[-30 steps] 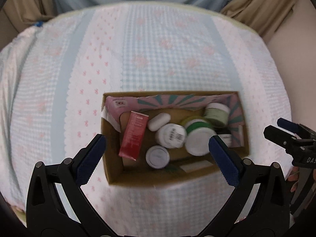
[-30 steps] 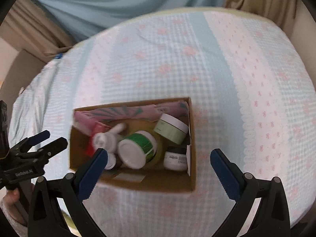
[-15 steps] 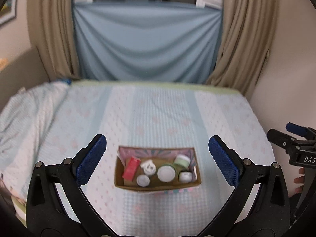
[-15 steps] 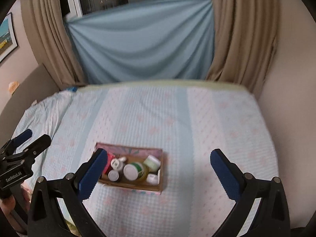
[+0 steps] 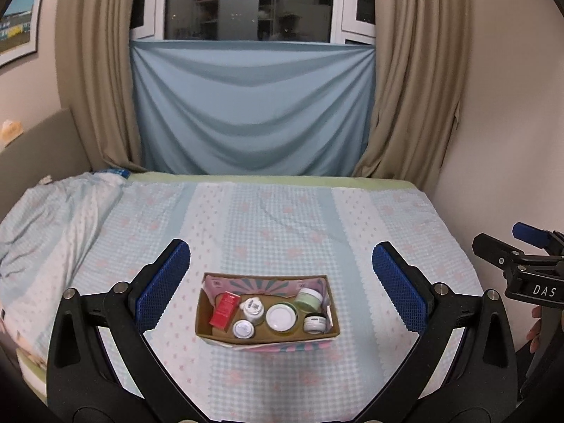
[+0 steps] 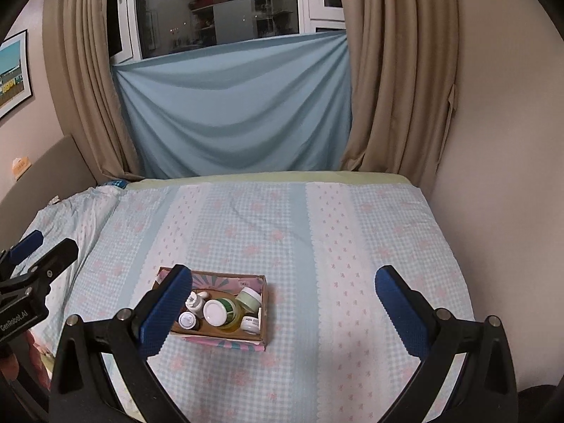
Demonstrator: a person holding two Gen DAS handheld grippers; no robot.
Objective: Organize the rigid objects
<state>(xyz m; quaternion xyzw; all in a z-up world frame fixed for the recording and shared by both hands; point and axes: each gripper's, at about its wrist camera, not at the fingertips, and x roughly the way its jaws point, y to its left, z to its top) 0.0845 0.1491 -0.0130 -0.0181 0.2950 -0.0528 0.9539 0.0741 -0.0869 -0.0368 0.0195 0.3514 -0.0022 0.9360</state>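
Both grippers have pulled well back from the cardboard box (image 5: pixel 268 317) on the bed (image 5: pixel 282 218), which a second ago filled each wrist view from just above and now sits small and centred. The left gripper (image 5: pixel 278 285) and right gripper (image 6: pixel 282 299) hang with jaws wide apart, holding nothing. Inside the box stand a red carton (image 5: pixel 224 309), a white-lidded jar (image 5: pixel 281 318), a pale green jar (image 5: pixel 308 298) and smaller pots. The retreat suggests the packing is finished, or nearly so.
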